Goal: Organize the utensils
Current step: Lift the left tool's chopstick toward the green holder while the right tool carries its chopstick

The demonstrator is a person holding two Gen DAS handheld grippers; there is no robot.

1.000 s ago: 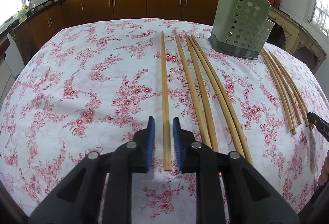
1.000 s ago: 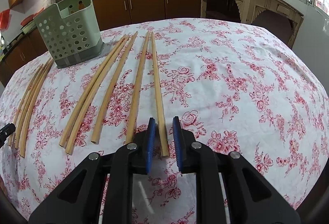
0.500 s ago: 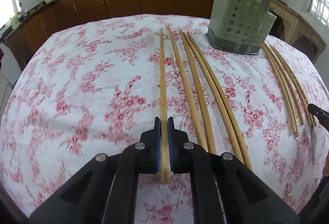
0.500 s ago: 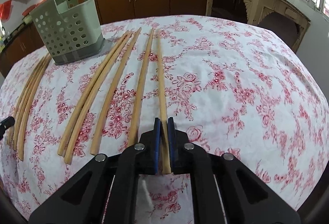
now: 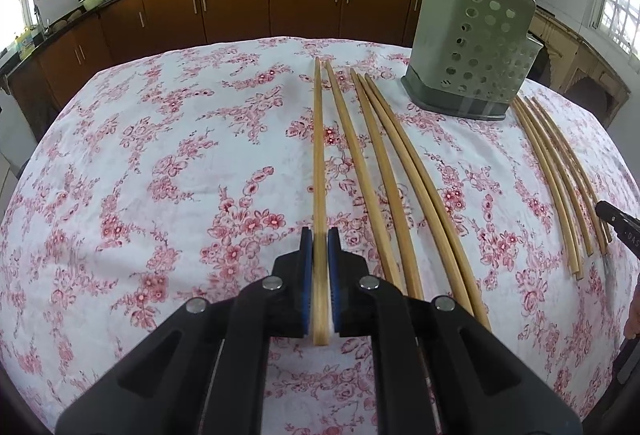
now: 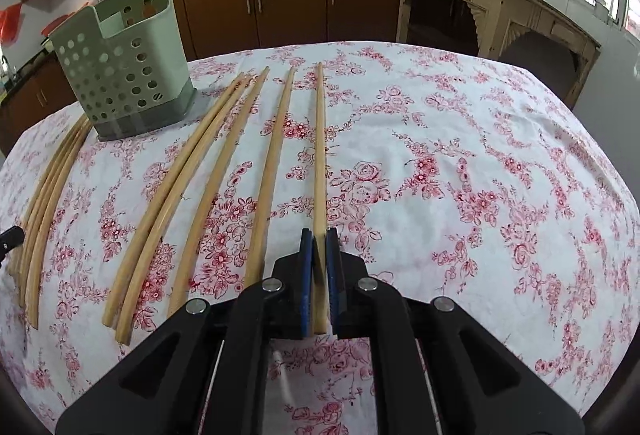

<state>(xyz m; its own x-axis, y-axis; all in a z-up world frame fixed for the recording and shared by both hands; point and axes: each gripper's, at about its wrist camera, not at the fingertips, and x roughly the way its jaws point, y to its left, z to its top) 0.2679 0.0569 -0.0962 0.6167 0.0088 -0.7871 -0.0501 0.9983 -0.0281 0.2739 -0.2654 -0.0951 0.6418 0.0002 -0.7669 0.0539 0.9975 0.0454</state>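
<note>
My left gripper (image 5: 319, 241) pinching a chopstick (image 5: 318, 155) left of the green holder (image 5: 472, 47), right gripper (image 6: 319, 239) pinching another chopstick (image 6: 319, 155) right of it, loose chopsticks (image 6: 224, 163) alongside, both jaws parted a second ago.

1. We see bright, even daylight from windows (image 5: 618, 7) at the frame edges, which glare white.
2. Shadows on the cloth (image 6: 460, 155) are soft and faint.
3. Fisheye bending curves the chopsticks (image 5: 404, 171) and darkens the corners.
4. The gripped chopstick (image 5: 319, 267) blurs slightly near the pads.
</note>
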